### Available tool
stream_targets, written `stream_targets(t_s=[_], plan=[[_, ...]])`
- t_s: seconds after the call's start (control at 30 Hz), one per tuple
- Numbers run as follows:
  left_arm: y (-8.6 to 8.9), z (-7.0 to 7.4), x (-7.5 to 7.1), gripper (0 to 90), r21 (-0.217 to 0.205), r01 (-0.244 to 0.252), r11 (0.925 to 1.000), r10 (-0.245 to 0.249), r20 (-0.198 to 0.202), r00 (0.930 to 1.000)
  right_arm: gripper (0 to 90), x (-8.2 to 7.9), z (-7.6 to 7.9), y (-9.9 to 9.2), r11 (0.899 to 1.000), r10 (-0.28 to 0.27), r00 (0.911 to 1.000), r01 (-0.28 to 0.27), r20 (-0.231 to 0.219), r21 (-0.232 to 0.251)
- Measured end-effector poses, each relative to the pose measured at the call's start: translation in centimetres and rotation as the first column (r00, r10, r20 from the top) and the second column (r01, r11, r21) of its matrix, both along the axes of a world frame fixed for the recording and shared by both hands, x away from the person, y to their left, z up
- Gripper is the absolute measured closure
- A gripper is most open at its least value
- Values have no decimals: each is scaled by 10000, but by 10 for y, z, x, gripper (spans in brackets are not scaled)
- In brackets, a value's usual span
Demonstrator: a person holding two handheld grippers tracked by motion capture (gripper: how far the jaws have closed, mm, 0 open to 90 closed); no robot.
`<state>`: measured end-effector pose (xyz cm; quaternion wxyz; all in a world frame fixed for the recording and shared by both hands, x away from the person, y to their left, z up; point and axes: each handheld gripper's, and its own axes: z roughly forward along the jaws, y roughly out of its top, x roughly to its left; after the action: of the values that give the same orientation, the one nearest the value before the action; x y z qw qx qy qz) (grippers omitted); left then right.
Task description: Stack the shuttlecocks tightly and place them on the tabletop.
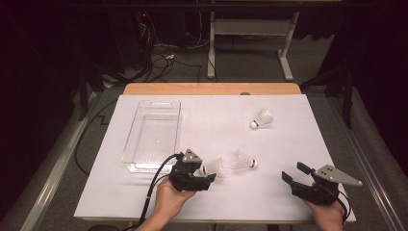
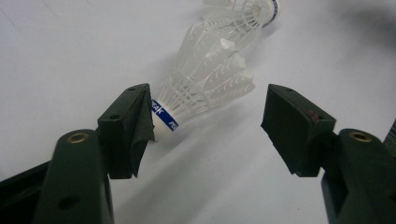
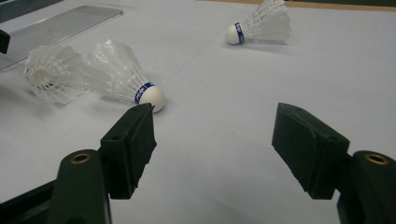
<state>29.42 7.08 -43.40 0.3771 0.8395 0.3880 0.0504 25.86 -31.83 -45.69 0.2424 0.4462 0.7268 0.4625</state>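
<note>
Left gripper (image 1: 201,174) at nearest shuttlecock (image 2: 205,86), jaws open.
Centre the cork between the jaws before closing; right gripper (image 1: 296,174) waits open.

lab: floor cables (image 1: 161,55), desk frame (image 1: 250,29)

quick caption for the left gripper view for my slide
Open left claw on the white table, one jaw beside the cork of a lying shuttlecock, a second shuttlecock behind.

My right gripper (image 3: 212,144) hangs over bare white table (image 3: 224,186), jaws spread wide. Two shuttlecocks lie skirt to skirt ahead-left: the near shuttlecock (image 3: 123,77), the left shuttlecock (image 3: 51,74). A far shuttlecock (image 3: 261,25) rests well apart.
</note>
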Motion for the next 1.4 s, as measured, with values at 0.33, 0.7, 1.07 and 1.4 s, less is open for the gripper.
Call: stream_targets(t_s=[0.33,0.7,1.07,1.4], plan=[[-12,4,8,348,148,55,9999,-55,-52,10000,304,0,0,0,10000,9,10000,-9,-8,8],[-25,11,20,349,273,111,9996,-104,-247,9996,304,0,0,0,10000,24,10000,-24,5,9],[-39,14,33,359,653,101,9978,-68,-504,9987,304,0,0,0,10000,52,10000,-51,-12,20],[-48,10,42,385,1197,-107,9928,187,-662,9976,305,0,0,-1,10000,50,10000,-50,-1,46]])
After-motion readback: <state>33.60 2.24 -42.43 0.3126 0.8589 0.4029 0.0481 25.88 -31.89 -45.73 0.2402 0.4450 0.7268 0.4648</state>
